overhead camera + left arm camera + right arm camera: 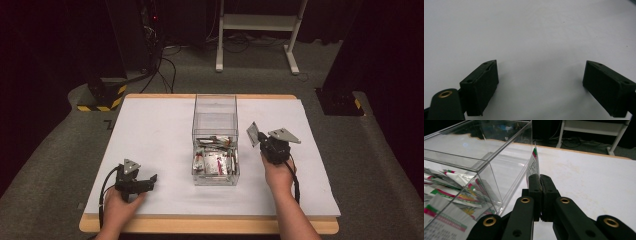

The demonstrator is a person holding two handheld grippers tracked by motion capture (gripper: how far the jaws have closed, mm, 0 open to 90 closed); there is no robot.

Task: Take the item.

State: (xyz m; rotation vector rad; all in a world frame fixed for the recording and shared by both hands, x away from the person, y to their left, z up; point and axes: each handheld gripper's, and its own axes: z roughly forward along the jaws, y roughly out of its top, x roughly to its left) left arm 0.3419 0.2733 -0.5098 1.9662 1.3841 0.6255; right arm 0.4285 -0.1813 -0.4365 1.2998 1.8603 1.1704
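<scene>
The lower edge of the packet [533, 165] is disappearing between the pads of my right tongs [540, 178], so I am seeing just its upper part, and its print is too small to read. From the high view the same packet [253, 133] is showing as a pale flat slip, and my right tongs [261, 142] are partly covered by their own grey plate. The pile of packets [446, 195] inside the clear box [481, 160] is overlapping and running off the edge of the right gripper view, so I cannot count it exactly; there are many. My left tongs' view is giving me bare white table [531, 32] and nothing more.

The packet I am holding is thin and white with dark print, carrying a green and red band across its top, and it is standing upright above my right tongs, edge-on to the camera. It is sitting just beside the box's near wall, outside it, to the left of my right tongs' line.

My right tongs are clamping tight on that packet. My left tongs [540, 82] are standing wide apart with nothing between them, resting low over the table [150, 130], well away from the box [215, 107].

I am counting one box, one held packet and two tongs.
</scene>
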